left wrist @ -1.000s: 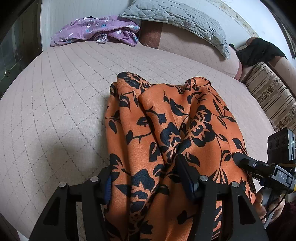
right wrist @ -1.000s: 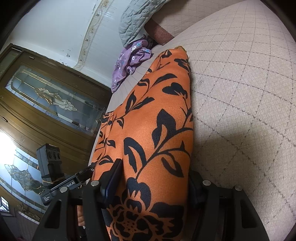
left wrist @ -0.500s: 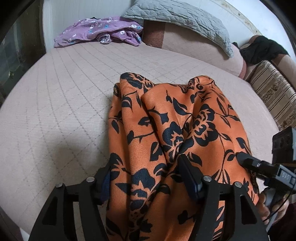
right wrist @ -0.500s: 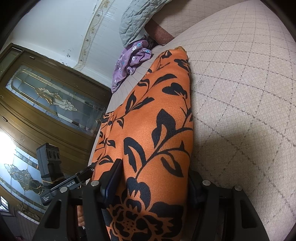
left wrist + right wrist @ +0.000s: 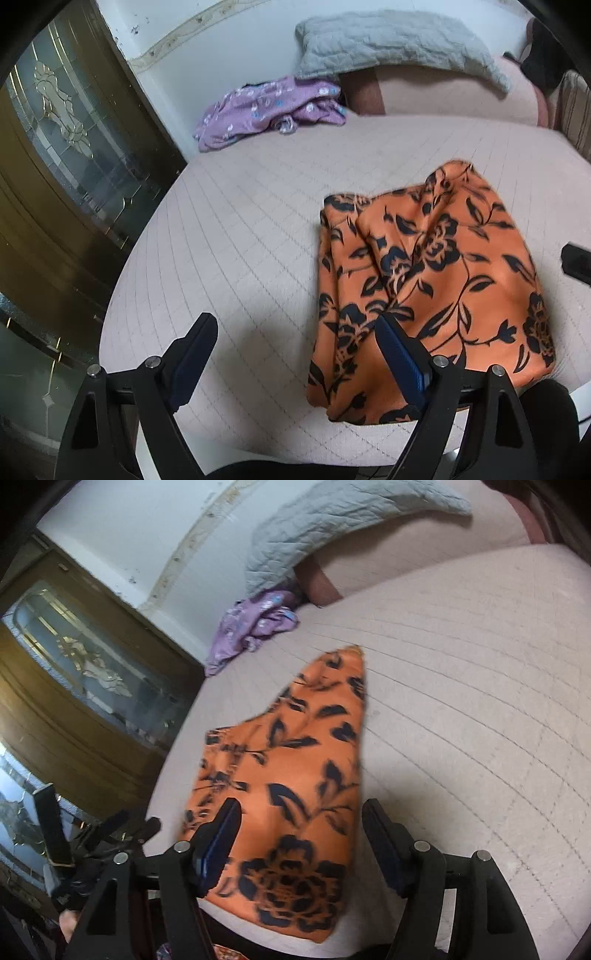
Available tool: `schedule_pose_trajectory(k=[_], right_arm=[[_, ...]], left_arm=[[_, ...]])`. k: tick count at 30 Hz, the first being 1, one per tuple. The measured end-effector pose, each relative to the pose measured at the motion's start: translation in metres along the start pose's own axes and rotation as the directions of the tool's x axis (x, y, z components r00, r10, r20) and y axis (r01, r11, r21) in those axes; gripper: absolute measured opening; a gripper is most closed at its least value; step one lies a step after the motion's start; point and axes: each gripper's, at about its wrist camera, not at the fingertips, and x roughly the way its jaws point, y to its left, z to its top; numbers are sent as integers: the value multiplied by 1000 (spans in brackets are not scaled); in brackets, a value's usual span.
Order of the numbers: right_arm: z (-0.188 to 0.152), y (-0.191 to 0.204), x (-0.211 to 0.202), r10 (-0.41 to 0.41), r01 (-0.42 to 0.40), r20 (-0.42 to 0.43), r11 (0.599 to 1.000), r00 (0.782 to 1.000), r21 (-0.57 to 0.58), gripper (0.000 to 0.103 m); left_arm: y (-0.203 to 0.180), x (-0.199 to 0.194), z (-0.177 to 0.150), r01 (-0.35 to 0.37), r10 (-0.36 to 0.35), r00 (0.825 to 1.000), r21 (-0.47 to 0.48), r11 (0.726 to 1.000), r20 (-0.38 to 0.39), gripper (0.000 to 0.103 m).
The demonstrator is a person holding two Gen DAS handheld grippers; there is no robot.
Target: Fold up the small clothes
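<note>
A pale quilted bed fills most of both views, with a dark wooden door with patterned glass to its left and a white wall behind. On the near part of the bed, close to its front edge, lies the orange cloth with black flowers, a folded bundle with several layers showing along its left side and a rumpled peak at the far end; its near edge reaches almost to the edge of the bed, probably so the person can work on it without stretching. The left gripper hangs above the bed just left of the cloth, its jaws wide apart and holding nothing, the right-hand finger over the cloth's near left corner. The right gripper hovers over the near end of the cloth with its jaws also spread and no fabric between them, so the cloth rests free on the bed; whether either finger brushes it cannot be told. Both views are blurred, which suggests movement. This fold looks laid down, though the far end seems untidy. Farther off, a crumpled purple garment sits at the back by the wall, likely waiting its turn, beside a grey quilted pillow leaning on a pink bolster.
</note>
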Motion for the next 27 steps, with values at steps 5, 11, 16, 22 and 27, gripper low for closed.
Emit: schedule_pose_trajectory(k=[5,11,16,22,27], right_arm=[[-7,19,0,29,-30,-12,999,1000,-39,71],[-7,17,-3,32,-32,-23,999,999,-5,71],[-6,8,-17,50,-50,-6,998,999,33,71],[-9,-16,-20,65,-61,-31,992,997,107,72],[-8,-28,-7,96,-85,-59,984,994,159,72]], left_arm=[[-18,28,-16,2,1,986,22,1000,-167,87],[-5,-2,-6,-23,27,996,46,999,-86,88],[23,-8,8,-35,32,998,-60,998,-49,88],[35,18,19,-19,10,997,-108,994,-81,87],[14,28,20,3,-10,996,-79,997,-84,87]])
